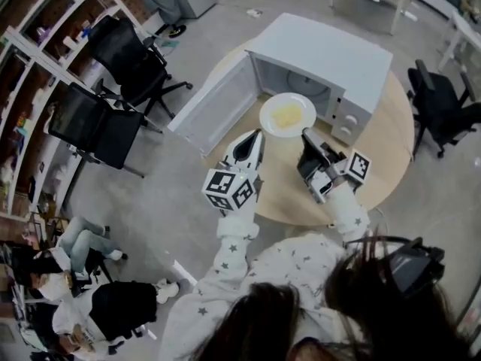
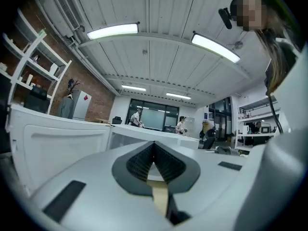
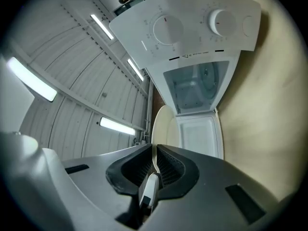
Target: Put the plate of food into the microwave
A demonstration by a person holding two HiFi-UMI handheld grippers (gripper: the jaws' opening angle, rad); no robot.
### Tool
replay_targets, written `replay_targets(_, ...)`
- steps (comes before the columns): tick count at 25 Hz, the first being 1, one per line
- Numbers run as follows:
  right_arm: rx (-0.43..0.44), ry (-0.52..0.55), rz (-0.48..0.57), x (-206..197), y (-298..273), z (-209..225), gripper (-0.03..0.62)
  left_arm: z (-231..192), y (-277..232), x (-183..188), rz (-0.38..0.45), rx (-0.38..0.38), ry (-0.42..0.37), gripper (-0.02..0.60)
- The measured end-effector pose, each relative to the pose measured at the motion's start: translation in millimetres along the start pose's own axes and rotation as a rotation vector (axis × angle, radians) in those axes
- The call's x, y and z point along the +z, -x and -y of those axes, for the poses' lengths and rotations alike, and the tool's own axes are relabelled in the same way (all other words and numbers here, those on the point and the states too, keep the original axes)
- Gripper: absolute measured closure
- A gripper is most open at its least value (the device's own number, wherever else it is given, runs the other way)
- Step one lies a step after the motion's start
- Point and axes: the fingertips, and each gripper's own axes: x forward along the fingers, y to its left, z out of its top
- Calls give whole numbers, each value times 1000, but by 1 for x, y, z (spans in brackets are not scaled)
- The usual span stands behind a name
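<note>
Round table [image 1: 285, 194] holds the open microwave [image 1: 323, 51], plate [image 1: 304, 105] at its mouth pinched by right hand-held gripper [image 1: 307, 134]; left hand-held gripper [image 1: 256, 134] clenched.

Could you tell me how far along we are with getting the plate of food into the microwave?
Done: the microwave has its door open. In hand: the right gripper pinches the plate by its rim, holding it at the opening; the left gripper is shut beside it. Left: slide the plate inside and let go.
</note>
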Motion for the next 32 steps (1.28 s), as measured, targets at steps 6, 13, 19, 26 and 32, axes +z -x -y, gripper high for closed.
replay_targets(6,-3,-14,52,7,-11,16,569,-21,-18,-6,-29,-60,36,586)
replay_targets(13,-18,32,140,22,-19,34,569,-35,-47,-24,-89,-189,28,586)
replay_targets(19,-45,73,312,29,-7,51,569,-33,-72,-53,-169,-388,43,586)
replay_targets(26,-68,109,492,41,-11,80,569,-42,-89,-81,-260,-588,62,586)
replay_targets(32,-20,126,616,60,-24,102,569,-46,-103,-107,-293,-693,81,586)
